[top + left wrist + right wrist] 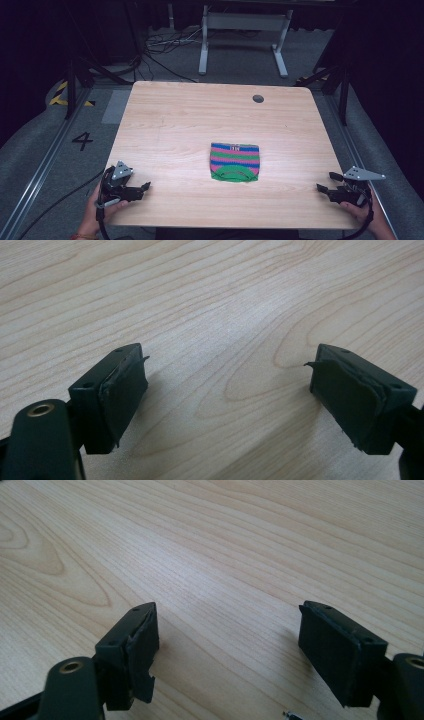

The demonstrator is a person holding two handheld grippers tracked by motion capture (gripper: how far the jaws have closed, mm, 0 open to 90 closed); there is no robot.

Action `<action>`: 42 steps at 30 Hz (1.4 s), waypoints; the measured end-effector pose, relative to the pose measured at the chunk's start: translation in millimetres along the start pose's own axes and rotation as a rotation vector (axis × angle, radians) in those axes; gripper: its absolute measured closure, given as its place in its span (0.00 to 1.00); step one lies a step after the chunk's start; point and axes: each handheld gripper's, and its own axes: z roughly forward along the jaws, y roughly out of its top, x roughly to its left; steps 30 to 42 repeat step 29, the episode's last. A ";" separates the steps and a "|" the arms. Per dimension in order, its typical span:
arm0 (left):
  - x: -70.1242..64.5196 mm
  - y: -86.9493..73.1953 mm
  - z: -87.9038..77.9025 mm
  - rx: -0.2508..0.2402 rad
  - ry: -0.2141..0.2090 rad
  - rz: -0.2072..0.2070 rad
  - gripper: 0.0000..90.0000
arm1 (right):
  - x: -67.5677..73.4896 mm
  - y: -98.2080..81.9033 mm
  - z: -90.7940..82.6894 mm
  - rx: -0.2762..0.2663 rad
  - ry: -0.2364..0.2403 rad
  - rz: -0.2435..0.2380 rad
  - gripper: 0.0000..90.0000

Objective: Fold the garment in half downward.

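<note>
A small knitted piece with green, pink and blue stripes (234, 161) lies flat near the middle of the wooden table (175, 120), folded into a squarish shape with a green curved edge toward me. My left gripper (143, 188) rests at the table's front left corner, held by a hand, jaws open with nothing between them. In the left gripper view its gripper (227, 390) frames bare wood. My right gripper (328, 182) sits at the front right corner, open and empty. The right gripper view shows its gripper (227, 640) over bare wood as well.
A dark round grommet hole (258, 98) sits near the table's far edge. Beyond the table stand a white desk frame (245, 30) and loose cables (165, 45) on the grey floor. A floor mark "4" (82, 141) lies left of the table.
</note>
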 end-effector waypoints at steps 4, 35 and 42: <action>0.0 0.2 0.3 -0.002 0.002 -0.002 0.17 | 0.0 0.0 0.0 -0.001 -0.001 0.002 0.27; -1.2 1.4 2.2 -0.005 0.017 -0.026 0.15 | 0.0 0.1 0.1 -0.002 -0.003 -0.001 0.27; -1.2 1.4 2.2 -0.005 0.017 -0.026 0.15 | 0.0 0.1 0.1 -0.002 -0.003 -0.001 0.27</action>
